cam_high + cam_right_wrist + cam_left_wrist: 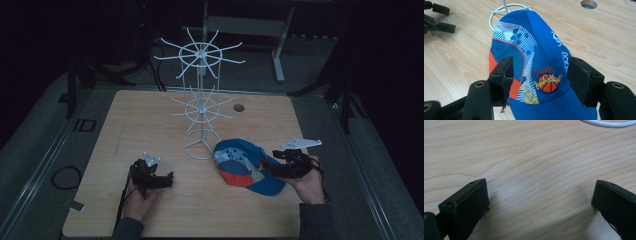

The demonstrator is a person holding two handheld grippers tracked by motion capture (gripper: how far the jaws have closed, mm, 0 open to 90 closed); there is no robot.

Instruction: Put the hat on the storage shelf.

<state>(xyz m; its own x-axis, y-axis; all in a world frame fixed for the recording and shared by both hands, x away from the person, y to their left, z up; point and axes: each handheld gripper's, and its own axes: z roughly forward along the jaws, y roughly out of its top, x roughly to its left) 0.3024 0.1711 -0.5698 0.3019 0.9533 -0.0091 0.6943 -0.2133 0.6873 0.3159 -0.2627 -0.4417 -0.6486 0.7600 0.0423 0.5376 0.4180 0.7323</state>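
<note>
A person is sitting at a light wooden table [150,210] and holding a black gripper in each hand. Closest to the person, the left hand [139,200] is resting on the table near the front edge. The left gripper [167,179] is lying low over the wood, and its jaws are spread wide apart with nothing but bare wood between them. In the left gripper view, a bit of a white wire ring [609,123] is showing at the top edge.

The right hand [310,185] is holding the right gripper [264,168] at the other side. Its jaws are spread open too, one on each side of a blue baseball cap [247,167]. The cap is lying on the table, just right of the middle. In the right gripper view, the cap [541,65] is showing orange and white patches and a basketball badge [547,81]. I cannot tell if the jaws are touching it.

Just behind the cap, a white wire display rack [201,95] is standing upright on its round base, and the cap's far end is sitting right by that base. The rack has two wheels of wire arms, one above the other. A small round hole [239,107] is sitting in the table farther back.
</note>
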